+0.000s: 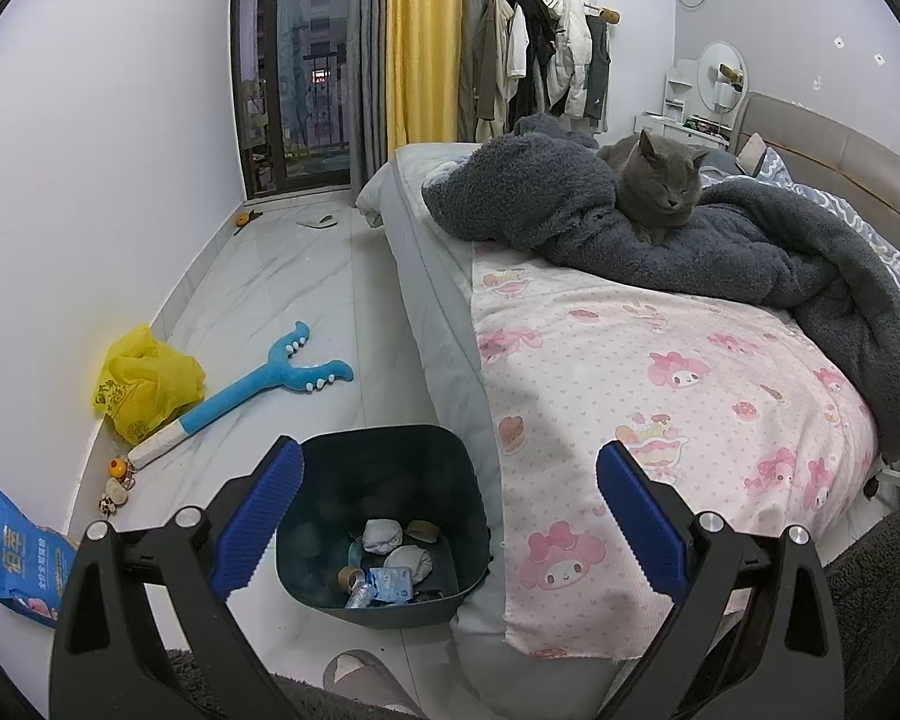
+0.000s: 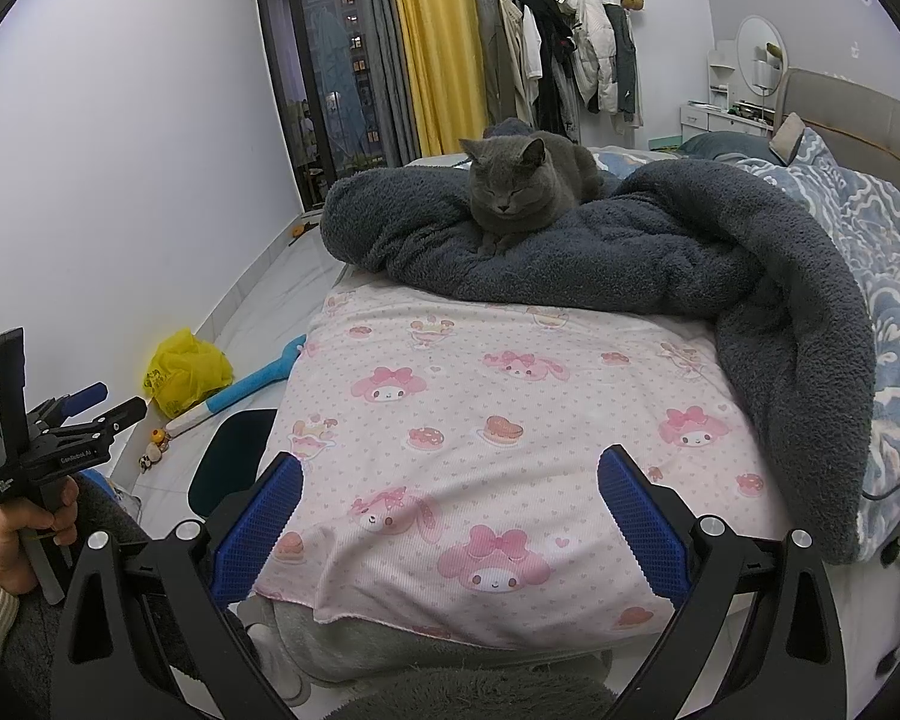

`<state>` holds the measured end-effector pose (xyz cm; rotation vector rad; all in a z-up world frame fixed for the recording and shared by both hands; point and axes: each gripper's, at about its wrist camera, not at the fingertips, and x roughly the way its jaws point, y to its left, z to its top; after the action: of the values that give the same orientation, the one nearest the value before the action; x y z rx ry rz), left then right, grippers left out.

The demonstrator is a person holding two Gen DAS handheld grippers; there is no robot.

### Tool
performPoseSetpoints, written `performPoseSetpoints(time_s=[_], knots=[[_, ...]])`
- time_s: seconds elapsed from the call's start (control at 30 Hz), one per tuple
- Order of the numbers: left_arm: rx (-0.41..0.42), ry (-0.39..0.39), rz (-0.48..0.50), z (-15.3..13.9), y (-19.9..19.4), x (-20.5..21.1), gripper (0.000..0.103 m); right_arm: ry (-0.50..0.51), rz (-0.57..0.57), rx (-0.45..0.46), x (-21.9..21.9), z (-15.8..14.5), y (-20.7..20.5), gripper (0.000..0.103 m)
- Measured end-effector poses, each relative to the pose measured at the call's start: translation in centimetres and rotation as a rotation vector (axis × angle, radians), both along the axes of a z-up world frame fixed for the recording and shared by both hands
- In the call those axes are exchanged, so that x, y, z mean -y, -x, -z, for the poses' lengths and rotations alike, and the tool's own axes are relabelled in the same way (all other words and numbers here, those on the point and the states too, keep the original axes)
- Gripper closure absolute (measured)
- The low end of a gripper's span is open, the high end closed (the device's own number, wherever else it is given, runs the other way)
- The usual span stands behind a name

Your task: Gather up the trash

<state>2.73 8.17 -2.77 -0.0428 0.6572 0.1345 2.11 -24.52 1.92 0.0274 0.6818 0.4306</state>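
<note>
Your left gripper point(image 1: 447, 516) hovers above the dark trash bin point(image 1: 384, 516), fingers spread wide and holding nothing. Your right gripper point(image 2: 450, 516) hangs level over the pink printed sheet point(image 2: 510, 396), likewise spread. The bin stands upright on the floor against the bed's side (wads and scraps inside).

Bin point(image 2: 228, 462) mostly hidden behind bed point(image 2: 510, 420); blue packet point(image 1: 12, 558) cut off.

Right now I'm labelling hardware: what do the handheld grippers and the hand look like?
Each gripper, left gripper and right gripper, has black angular arms, silver bolts and ribbed blue finger pads. The left hand is bare, with a cream knitted cuff.
</note>
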Motion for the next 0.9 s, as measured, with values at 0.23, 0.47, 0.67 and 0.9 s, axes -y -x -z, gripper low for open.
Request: performPoseSetpoints(time_s=[0.23,0.47,0.67,0.9], knots=[[-0.001,-0.001,0.0,0.01,-0.02,-0.05,0.003,-0.001,0.0,-0.002,-0.02,-0.02,-0.02,0.003],[-0.003,-0.004,-0.001,0.07,-0.06,0.06,0.003,-0.001,0.0,-0.003,0.0,0.02,-0.05,0.003],[-0.004,-0.006,-0.003,0.26,0.0,0.08,0.003,-0.001,-0.002,-0.005,0.02,0.09,-0.03,0.003],[-0.004,-0.006,-0.002,0.21,-0.02,0.05,0.003,0.0,-0.001,-0.005,0.02,0.09,0.03,0.003]])
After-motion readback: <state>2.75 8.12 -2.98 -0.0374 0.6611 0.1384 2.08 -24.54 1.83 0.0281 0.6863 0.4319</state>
